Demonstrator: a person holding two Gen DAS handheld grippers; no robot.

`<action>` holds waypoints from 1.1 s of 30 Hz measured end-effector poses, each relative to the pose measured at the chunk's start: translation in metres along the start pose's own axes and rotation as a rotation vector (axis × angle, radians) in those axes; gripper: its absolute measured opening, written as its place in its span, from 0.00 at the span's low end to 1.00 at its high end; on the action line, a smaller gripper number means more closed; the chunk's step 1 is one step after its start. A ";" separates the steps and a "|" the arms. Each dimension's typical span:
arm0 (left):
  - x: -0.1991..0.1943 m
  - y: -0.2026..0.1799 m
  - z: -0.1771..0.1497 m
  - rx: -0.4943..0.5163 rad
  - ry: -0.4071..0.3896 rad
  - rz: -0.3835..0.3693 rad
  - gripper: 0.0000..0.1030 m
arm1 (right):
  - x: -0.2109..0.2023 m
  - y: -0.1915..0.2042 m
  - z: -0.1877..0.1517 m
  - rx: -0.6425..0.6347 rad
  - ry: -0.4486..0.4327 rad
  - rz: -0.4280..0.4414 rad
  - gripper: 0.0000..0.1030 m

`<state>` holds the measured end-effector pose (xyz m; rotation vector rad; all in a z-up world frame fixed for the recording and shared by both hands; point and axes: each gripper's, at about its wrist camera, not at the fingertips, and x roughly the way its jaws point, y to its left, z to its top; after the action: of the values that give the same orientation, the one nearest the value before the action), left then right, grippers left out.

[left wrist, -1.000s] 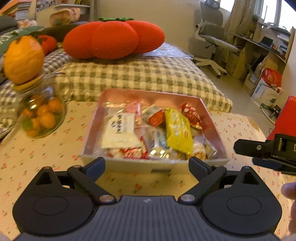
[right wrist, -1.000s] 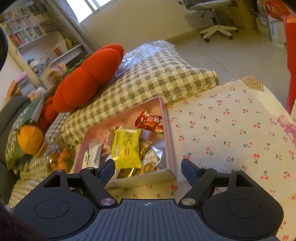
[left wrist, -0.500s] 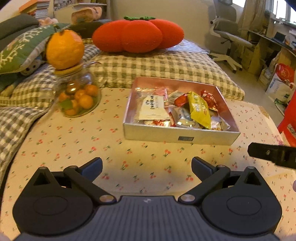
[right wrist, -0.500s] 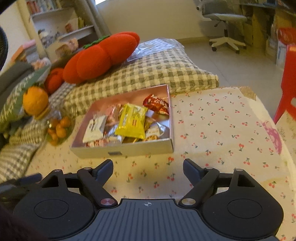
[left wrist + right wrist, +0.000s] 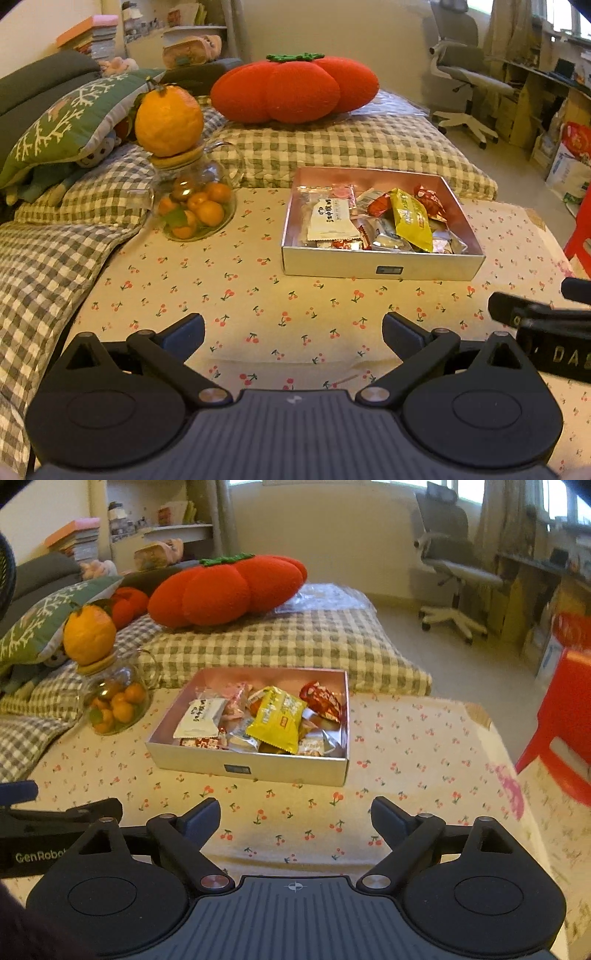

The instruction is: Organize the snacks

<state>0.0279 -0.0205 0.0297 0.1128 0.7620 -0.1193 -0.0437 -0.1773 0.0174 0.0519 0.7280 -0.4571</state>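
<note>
- My left gripper hangs over the cream tablecloth printed with small red cherries, its jaws spread wide with nothing between them.
- My right gripper hangs beside it over the same cloth; its jaws have just been opening and stand apart, also with only the cloth below the gap.
- Each tool shows at the edge of the other's view: the right one at the right edge of the left wrist view, the left one at the left edge of the right wrist view.
- The shallow square silver-walled box sits on the cloth ahead of both grippers, well clear of the fingertips.
- Inside it lie wrapped snacks in a loose heap: a yellow foil packet on top near the middle, a white packet with dark lettering at the left, a red wrapped sweet toward the far right corner, and pink and silver wrappers among them.
- Left of the box stands a clear glass jar holding small oranges, with a large orange fruit on its lid.
- Behind the table lies a green-and-white checked cushion carrying a red tomato-shaped plush pillow.
</note>
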 end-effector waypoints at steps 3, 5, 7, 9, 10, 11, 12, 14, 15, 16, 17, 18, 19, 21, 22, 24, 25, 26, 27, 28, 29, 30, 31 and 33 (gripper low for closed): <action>-0.002 0.000 0.000 -0.005 0.000 0.015 1.00 | -0.001 0.003 0.000 -0.002 0.005 0.020 0.88; -0.002 -0.001 0.000 -0.002 -0.002 0.032 1.00 | 0.000 0.004 0.000 -0.003 0.007 0.020 0.88; -0.002 0.000 -0.001 -0.004 -0.001 0.034 1.00 | 0.002 0.004 0.000 0.000 0.013 0.020 0.88; -0.003 0.000 -0.001 -0.006 0.003 0.033 1.00 | 0.004 0.003 0.000 0.006 0.023 0.021 0.88; -0.003 -0.001 -0.002 -0.006 0.003 0.036 1.00 | 0.005 0.002 0.000 0.011 0.028 0.022 0.88; -0.003 -0.001 -0.002 -0.004 0.002 0.037 1.00 | 0.006 0.001 0.000 0.014 0.034 0.023 0.88; -0.003 -0.001 -0.002 0.000 0.002 0.041 1.00 | 0.007 0.001 0.000 0.018 0.040 0.022 0.88; -0.003 -0.002 -0.003 0.005 0.002 0.052 1.00 | 0.008 0.000 -0.001 0.024 0.048 0.026 0.88; -0.004 -0.002 -0.003 0.006 0.001 0.053 1.00 | 0.009 0.000 -0.001 0.025 0.051 0.027 0.88; -0.004 -0.002 -0.003 0.005 0.001 0.052 1.00 | 0.008 0.000 -0.001 0.026 0.052 0.026 0.88; -0.005 -0.002 -0.003 0.004 0.001 0.050 1.00 | 0.009 0.000 -0.001 0.025 0.052 0.025 0.88; -0.005 -0.002 -0.003 0.003 0.000 0.048 1.00 | 0.009 0.000 -0.001 0.027 0.053 0.025 0.88; -0.006 -0.002 -0.003 0.004 -0.001 0.047 1.00 | 0.009 -0.001 -0.001 0.030 0.054 0.026 0.88; -0.006 -0.003 -0.003 0.009 -0.003 0.048 1.00 | 0.009 -0.001 0.000 0.034 0.055 0.028 0.88; -0.006 -0.004 -0.004 0.011 -0.003 0.047 1.00 | 0.010 -0.001 0.000 0.034 0.056 0.027 0.88; -0.006 -0.004 -0.004 0.012 -0.001 0.045 1.00 | 0.010 -0.001 0.000 0.032 0.057 0.026 0.88; -0.007 -0.004 -0.004 0.013 0.000 0.044 1.00 | 0.010 -0.001 0.000 0.034 0.057 0.026 0.88; -0.007 -0.004 -0.004 0.015 0.000 0.044 1.00 | 0.011 -0.001 0.000 0.034 0.058 0.026 0.88; -0.006 -0.004 -0.004 0.016 0.001 0.045 1.00 | 0.011 -0.002 0.000 0.035 0.060 0.026 0.88; -0.006 -0.004 -0.004 0.015 0.001 0.045 1.00 | 0.011 -0.002 0.000 0.036 0.061 0.026 0.88; -0.006 -0.004 -0.004 0.015 0.002 0.045 1.00 | 0.011 -0.002 0.000 0.037 0.062 0.026 0.88; -0.007 -0.004 -0.004 0.014 0.003 0.044 1.00 | 0.012 -0.002 0.000 0.037 0.061 0.026 0.88; -0.007 -0.004 -0.004 0.014 0.003 0.046 1.00 | 0.012 -0.002 0.000 0.037 0.061 0.026 0.88; -0.007 -0.004 -0.004 0.014 0.002 0.047 1.00 | 0.012 -0.002 0.000 0.037 0.060 0.026 0.88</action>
<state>0.0195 -0.0230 0.0310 0.1439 0.7602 -0.0797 -0.0369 -0.1835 0.0099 0.1097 0.7775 -0.4458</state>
